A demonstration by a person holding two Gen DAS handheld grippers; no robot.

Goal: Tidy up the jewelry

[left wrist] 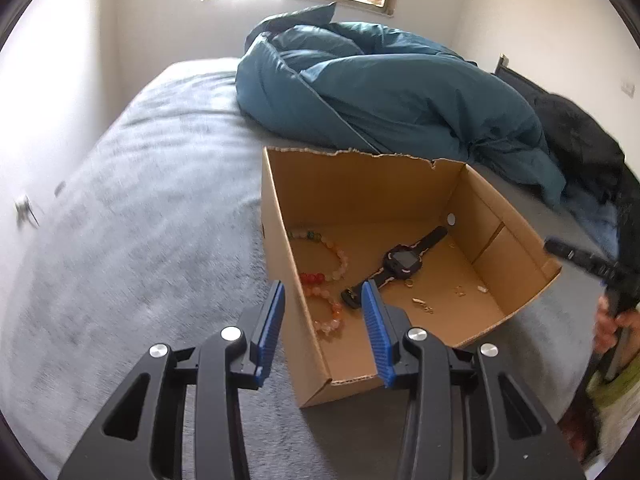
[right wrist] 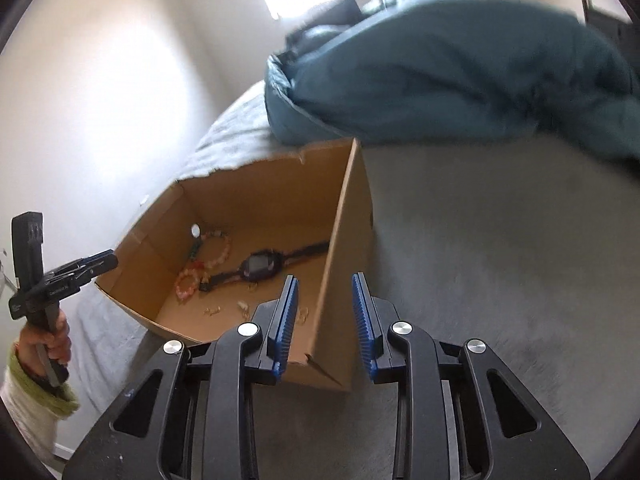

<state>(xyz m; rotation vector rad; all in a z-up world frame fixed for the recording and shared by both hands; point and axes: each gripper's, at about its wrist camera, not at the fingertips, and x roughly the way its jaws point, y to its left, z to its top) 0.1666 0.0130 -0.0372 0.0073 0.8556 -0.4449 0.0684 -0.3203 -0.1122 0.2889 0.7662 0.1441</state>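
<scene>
An open cardboard box (left wrist: pixel 500 216) sits on the grey bed; it also shows in the right wrist view (right wrist: pixel 348 216). Inside lie a black watch (left wrist: pixel 400 260), pink and orange bead bracelets (left wrist: pixel 332 264) and small gold pieces (left wrist: pixel 424 304). The right wrist view shows the watch (right wrist: pixel 260 266), bracelets (right wrist: pixel 200 268) and gold pieces (right wrist: pixel 244 306) too. My left gripper (left wrist: pixel 323 294) is open and empty, straddling the box's left wall. My right gripper (right wrist: pixel 325 286) is open and empty, straddling the box's right wall. The other gripper shows in each view, left (right wrist: pixel 96 262) and right (left wrist: pixel 560 248).
A crumpled teal duvet (left wrist: pixel 380 92) lies on the bed behind the box. The grey bedsheet (left wrist: pixel 140 220) spreads to the left, with white walls beyond. A dark garment (left wrist: pixel 580 132) lies at the right edge.
</scene>
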